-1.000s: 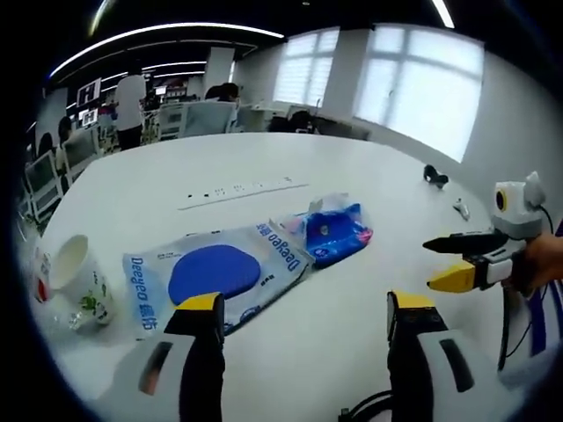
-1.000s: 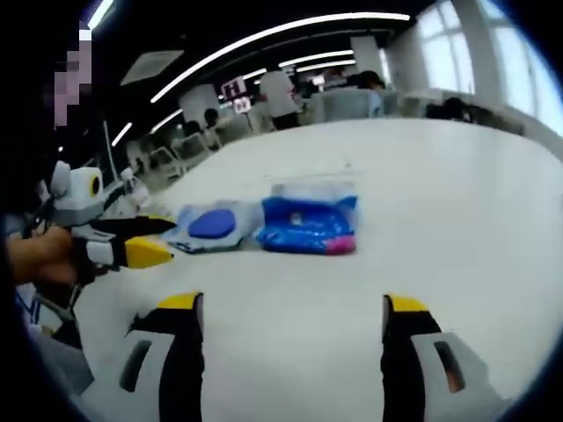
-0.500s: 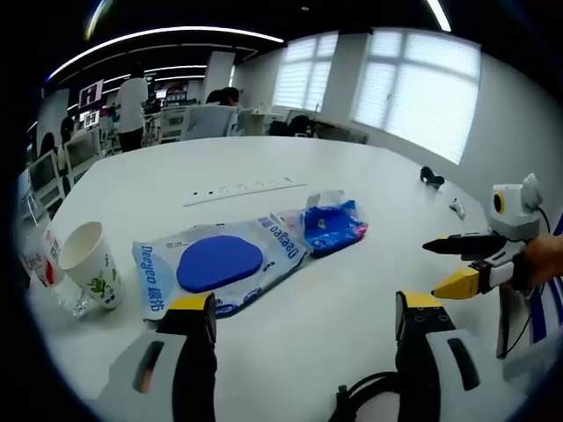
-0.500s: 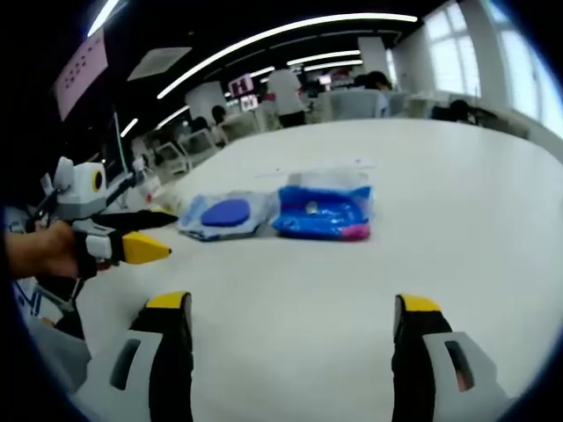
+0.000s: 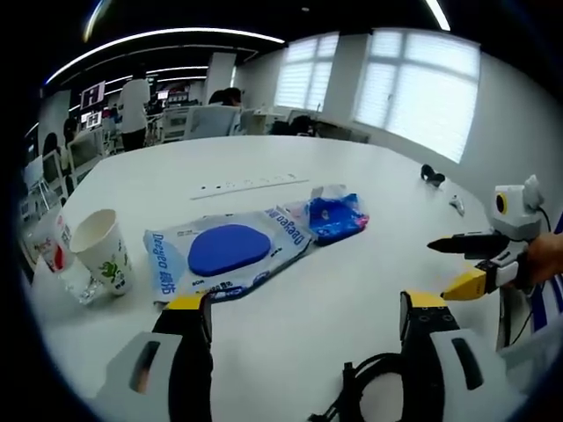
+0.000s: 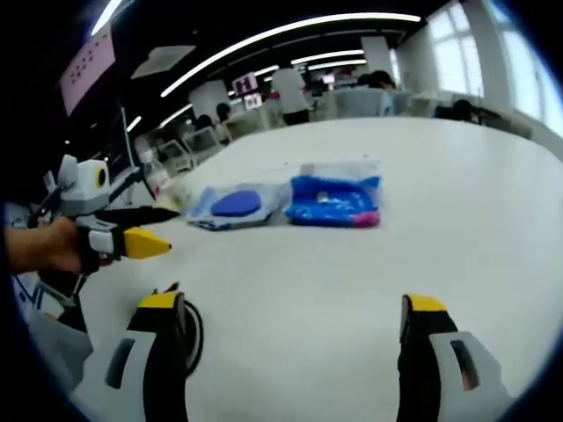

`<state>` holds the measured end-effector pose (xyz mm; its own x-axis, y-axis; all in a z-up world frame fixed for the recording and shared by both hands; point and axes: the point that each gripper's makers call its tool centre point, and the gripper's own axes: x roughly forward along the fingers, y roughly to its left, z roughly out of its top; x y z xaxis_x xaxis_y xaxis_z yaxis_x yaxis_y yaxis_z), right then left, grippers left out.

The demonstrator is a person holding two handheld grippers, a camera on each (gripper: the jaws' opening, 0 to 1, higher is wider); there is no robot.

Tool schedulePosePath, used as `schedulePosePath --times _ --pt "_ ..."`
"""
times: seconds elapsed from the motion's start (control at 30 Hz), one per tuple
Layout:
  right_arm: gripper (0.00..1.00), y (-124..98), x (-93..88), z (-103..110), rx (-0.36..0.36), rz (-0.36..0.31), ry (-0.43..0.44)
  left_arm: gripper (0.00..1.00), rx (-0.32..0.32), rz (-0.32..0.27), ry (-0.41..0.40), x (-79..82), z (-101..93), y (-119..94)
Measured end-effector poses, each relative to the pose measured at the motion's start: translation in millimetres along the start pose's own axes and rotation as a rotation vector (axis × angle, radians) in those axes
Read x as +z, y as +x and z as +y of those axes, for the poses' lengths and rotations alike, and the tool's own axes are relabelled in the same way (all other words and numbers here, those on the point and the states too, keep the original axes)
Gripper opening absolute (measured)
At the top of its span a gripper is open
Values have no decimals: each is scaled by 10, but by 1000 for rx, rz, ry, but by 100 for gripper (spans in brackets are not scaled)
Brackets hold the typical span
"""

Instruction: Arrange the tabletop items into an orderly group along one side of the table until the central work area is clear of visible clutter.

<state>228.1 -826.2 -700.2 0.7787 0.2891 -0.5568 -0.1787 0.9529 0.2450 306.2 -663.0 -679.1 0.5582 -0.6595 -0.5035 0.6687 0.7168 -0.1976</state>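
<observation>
A flat, pale plastic wipes pack [image 5: 230, 255] lay on the smooth white surface [image 5: 352, 290], its glossy film printed with blue lettering and a large blue oval in the middle. Touching its far right corner sat a smaller, crinkled blue packet [image 5: 336, 215] with a clear film edge, puffed and creased rather than flat. To the left of the wipes pack, near the surface's edge, a paper cup [image 5: 104, 258] stood upright, white with a small green plant print, tapering toward its base; a clear plastic item just beside it was too blurred to identify. Farther off, a long white power strip [image 5: 251, 185] lay straight across the surface, and a small dark object [image 5: 431, 176] rested well apart at the far right.

In the left gripper view, the left claw [image 5: 303, 308] hovered above the near part of the surface, its yellow-tipped grey jaws spread wide with nothing between them; a black cable looped between their bases. The right claw [image 5: 464, 264] entered from the right, held in a hand [image 5: 544, 259], its jaws parted and empty.

In the right gripper view, the same two packs lay side by side ahead, wipes pack [image 6: 233, 205] left of the blue packet [image 6: 336, 202], and the right claw [image 6: 295, 308] was likewise wide apart and holding nothing.
</observation>
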Motion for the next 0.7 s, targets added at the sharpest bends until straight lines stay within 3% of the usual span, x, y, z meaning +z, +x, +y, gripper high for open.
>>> schedulePosePath --times 0.7 --pt "100 -89 -88 248 16 -18 -24 95 23 -7 24 -257 -1 -372"
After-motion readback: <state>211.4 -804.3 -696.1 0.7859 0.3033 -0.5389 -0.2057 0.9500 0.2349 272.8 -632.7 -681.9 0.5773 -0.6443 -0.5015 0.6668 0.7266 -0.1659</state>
